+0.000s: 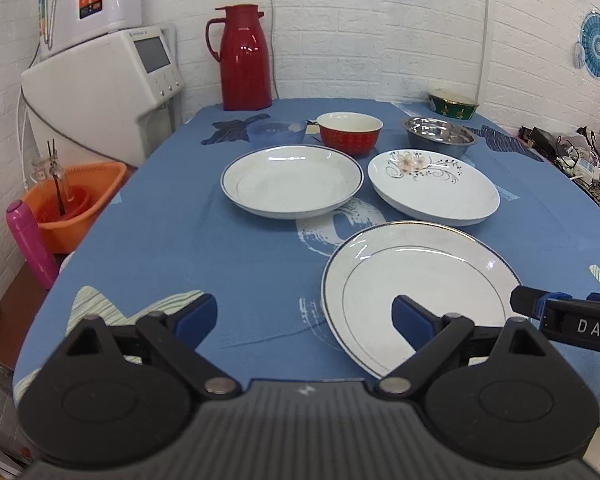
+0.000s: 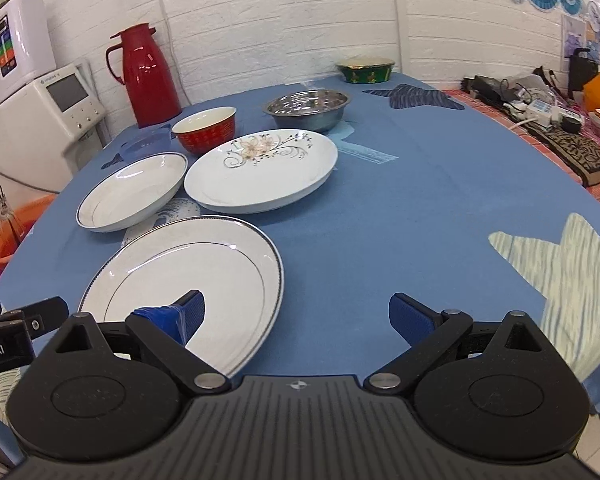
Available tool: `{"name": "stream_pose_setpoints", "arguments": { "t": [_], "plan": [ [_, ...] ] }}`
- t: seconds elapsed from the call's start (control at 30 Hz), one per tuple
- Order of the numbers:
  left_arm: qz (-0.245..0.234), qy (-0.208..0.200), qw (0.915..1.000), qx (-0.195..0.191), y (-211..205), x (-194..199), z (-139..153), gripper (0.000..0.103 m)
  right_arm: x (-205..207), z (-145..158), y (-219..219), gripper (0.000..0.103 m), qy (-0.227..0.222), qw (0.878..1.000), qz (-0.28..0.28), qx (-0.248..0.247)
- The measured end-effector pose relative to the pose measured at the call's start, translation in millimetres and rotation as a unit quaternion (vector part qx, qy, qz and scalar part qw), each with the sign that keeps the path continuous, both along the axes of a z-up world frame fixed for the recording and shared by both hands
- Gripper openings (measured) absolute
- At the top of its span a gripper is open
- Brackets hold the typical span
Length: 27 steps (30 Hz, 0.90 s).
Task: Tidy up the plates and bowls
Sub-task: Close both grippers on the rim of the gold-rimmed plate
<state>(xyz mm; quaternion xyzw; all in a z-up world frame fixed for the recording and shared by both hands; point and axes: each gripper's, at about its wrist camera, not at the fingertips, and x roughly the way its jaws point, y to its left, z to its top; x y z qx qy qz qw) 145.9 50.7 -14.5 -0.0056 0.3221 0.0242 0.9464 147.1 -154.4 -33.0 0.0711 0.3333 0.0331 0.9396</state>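
Observation:
Three white plates lie on the blue tablecloth: a flat rimmed plate nearest me, a deep blue-rimmed plate behind it on the left, and a flower-patterned plate on the right. Further back stand a red bowl, a steel bowl, a green bowl and a pale blue bowl. My left gripper is open, its right finger over the flat plate. My right gripper is open, its left finger over that plate.
A red thermos jug stands at the table's back left. White appliances, an orange basin and a pink bottle sit off the left edge. Cables and clutter fill the right side.

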Motion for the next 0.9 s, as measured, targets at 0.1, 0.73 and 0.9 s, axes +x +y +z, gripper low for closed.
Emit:
{"name": "stream_pose_setpoints", "arguments": {
  "t": [0.1,0.73,0.9],
  "plan": [
    [-0.015,0.031,0.9993,-0.016,13,15,-7,0.093,14,-6,3,0.087,0.022,0.999,0.025,-0.001],
    [-0.045,0.109,0.9915,-0.055,12,73,-43,0.093,42,-29,19,0.089,0.026,0.994,0.093,-0.049],
    [-0.052,0.108,0.9922,-0.037,5,74,-45,0.093,40,-28,18,0.089,0.022,0.992,0.112,-0.05]
  ]
}}
